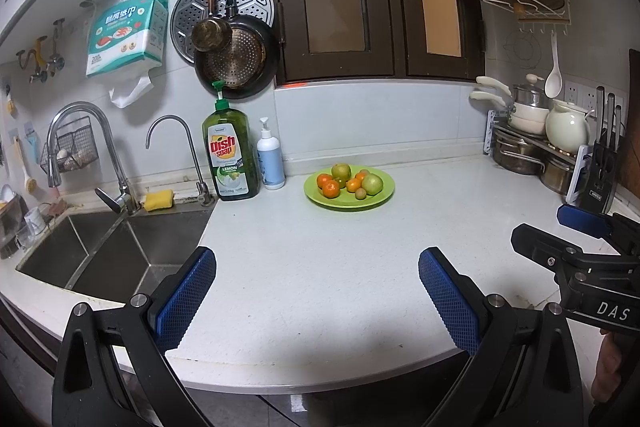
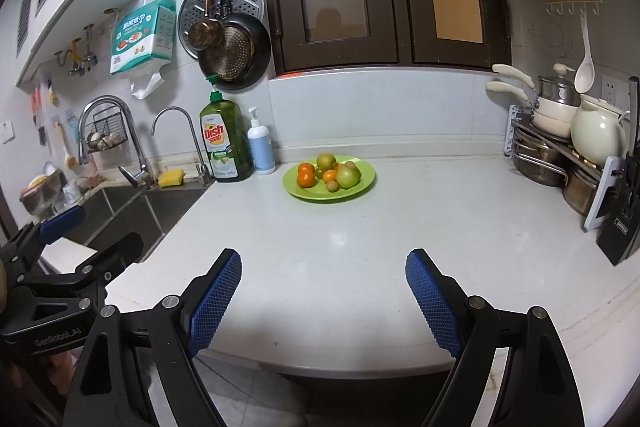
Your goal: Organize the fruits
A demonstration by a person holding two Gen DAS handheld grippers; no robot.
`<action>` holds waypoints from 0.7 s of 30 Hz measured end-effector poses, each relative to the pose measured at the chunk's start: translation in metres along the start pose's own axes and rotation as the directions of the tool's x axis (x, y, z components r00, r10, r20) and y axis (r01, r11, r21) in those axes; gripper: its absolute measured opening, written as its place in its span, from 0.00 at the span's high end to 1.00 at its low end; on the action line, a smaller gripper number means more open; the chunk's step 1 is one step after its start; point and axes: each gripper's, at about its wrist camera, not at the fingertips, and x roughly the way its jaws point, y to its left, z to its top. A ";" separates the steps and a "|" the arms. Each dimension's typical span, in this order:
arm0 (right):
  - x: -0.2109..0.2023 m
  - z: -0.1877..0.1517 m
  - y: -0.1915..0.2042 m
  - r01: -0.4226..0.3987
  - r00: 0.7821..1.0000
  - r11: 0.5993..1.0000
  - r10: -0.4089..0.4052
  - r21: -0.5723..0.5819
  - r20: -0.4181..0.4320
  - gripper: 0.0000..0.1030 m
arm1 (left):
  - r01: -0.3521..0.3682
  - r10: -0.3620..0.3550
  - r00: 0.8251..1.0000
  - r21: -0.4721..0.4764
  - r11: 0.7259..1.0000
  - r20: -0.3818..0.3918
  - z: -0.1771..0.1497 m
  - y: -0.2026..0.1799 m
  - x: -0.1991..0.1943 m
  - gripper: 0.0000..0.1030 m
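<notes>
A green plate (image 1: pixel 376 201) (image 2: pixel 364 185) sits on the white counter near the back wall. It holds several fruits: orange tangerines (image 1: pixel 331 189) (image 2: pixel 305 179), green apples (image 1: pixel 372 183) (image 2: pixel 347 177) and a small brown fruit (image 1: pixel 360 193). My left gripper (image 1: pixel 318 267) is open and empty above the counter's front edge, far from the plate. My right gripper (image 2: pixel 324 269) is open and empty too, beside the left one. Each gripper shows at the edge of the other's view.
A steel sink (image 1: pixel 100 255) with two taps lies at the left. A green dish soap bottle (image 1: pixel 230 151) and a white pump bottle (image 1: pixel 270 159) stand left of the plate. Pots, a teapot (image 1: pixel 566 125) and a knife block (image 1: pixel 600 171) crowd the right corner.
</notes>
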 end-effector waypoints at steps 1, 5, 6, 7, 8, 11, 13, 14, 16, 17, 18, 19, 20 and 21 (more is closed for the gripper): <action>0.000 0.000 0.000 -0.001 1.000 1.000 0.001 0.000 -0.001 0.18 | -0.001 0.001 1.000 0.001 1.000 0.000 0.000 0.000 0.000 0.00; 0.000 0.000 0.002 0.000 1.000 1.000 0.000 -0.001 0.000 0.18 | 0.000 0.000 1.000 0.001 1.000 -0.002 0.000 0.001 0.001 0.00; 0.000 0.000 0.002 0.001 1.000 1.000 -0.001 -0.001 0.000 0.18 | -0.001 0.001 1.000 0.000 1.000 -0.002 0.000 0.001 0.000 0.00; 0.000 0.000 0.002 0.000 1.000 1.000 0.000 0.000 -0.001 0.18 | 0.000 0.000 1.000 0.000 1.000 -0.002 0.000 0.002 0.001 0.00; 0.000 0.000 0.002 0.000 1.000 1.000 0.000 0.000 0.000 0.18 | 0.000 0.000 1.000 0.000 1.000 -0.002 0.000 0.003 0.000 0.00; 0.000 0.000 0.003 -0.001 1.000 1.000 0.001 -0.003 -0.002 0.18 | 0.000 0.000 1.000 -0.003 1.000 -0.002 -0.001 0.004 -0.001 0.00; 0.000 0.000 0.003 -0.003 1.000 1.000 0.003 -0.004 -0.002 0.18 | -0.002 0.002 1.000 -0.004 1.000 -0.003 -0.001 0.005 -0.001 0.00; 0.000 0.000 0.003 -0.004 1.000 1.000 0.004 -0.005 -0.003 0.18 | -0.002 0.002 1.000 -0.004 1.000 -0.003 -0.001 0.005 -0.001 0.00; 0.001 0.000 0.003 -0.005 1.000 1.000 0.005 -0.006 -0.003 0.18 | -0.002 0.002 1.000 -0.005 1.000 -0.005 0.000 0.005 0.000 0.00; 0.001 -0.001 0.004 -0.005 1.000 1.000 0.005 -0.007 -0.003 0.18 | -0.003 0.003 1.000 -0.005 1.000 -0.006 0.000 0.006 0.000 0.00; 0.001 0.000 0.004 -0.006 1.000 1.000 0.006 -0.008 -0.003 0.18 | -0.004 0.004 1.000 -0.006 1.000 -0.006 -0.001 0.006 -0.001 0.00; 0.001 0.000 0.004 -0.008 1.000 1.000 0.008 -0.008 -0.003 0.18 | -0.003 0.002 1.000 -0.006 1.000 -0.006 0.000 0.006 0.000 0.00; 0.002 0.000 0.004 -0.011 1.000 1.000 0.011 -0.011 -0.005 0.18 | -0.003 0.003 1.000 -0.006 1.000 -0.006 0.000 0.006 0.000 0.00; 0.002 0.001 0.005 -0.012 1.000 1.000 0.012 -0.011 -0.005 0.18 | -0.003 0.003 1.000 -0.006 1.000 -0.006 0.000 0.007 0.000 0.00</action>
